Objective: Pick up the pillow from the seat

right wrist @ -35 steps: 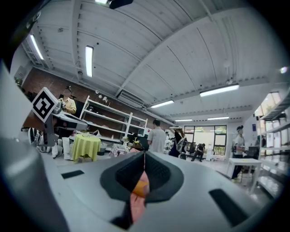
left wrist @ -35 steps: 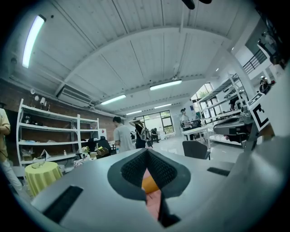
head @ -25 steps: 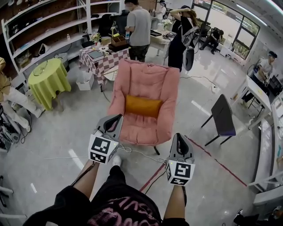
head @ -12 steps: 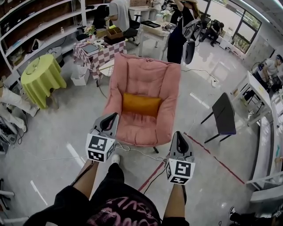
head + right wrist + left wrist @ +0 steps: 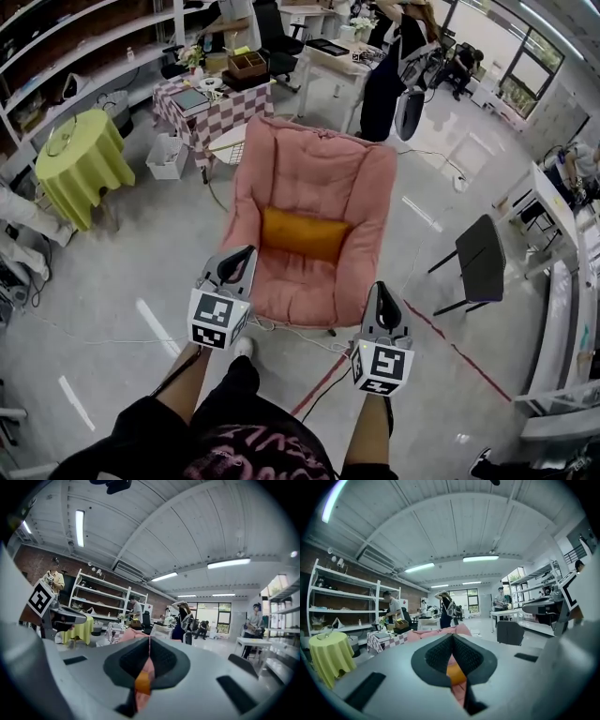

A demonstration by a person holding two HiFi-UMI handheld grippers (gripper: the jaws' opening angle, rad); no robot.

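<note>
Head view, pillow: An orange pillow point(image 5: 305, 234) is shown lying on the seat of a pink armchair point(image 5: 314, 159), set back against the foot of the backrest.
Head view, long axis: The pillow's length is laid left to right across the seat, its right end tipped slightly nearer.
Head view, hand-held grippers: The left hand-held gripper point(image 5: 246, 254) is held over the seat's near left edge. The right hand-held gripper point(image 5: 382, 290) is held beside the near right corner, over the grey floor point(image 5: 112, 281). Both are pointed at the chair, and neither is touching the pillow.
Head view, nearer hand: The pillow lies beyond and between the two. The left one is judged the nearer, just short of the pillow's left end.
Left gripper view: The jaws of the left hand-held gripper point(image 5: 452, 644) are seen pressed together with nothing held. A strip of the pillow point(image 5: 456, 675) is glimpsed below their seam, farther off.
Right gripper view: The jaws of the right hand-held gripper point(image 5: 149, 649) are likewise closed and empty. The pillow point(image 5: 142, 680) is sighted ahead, with the armchair point(image 5: 127, 633) behind it.
Coming move: Opened jaws would be needed before either end could be taken.
</note>
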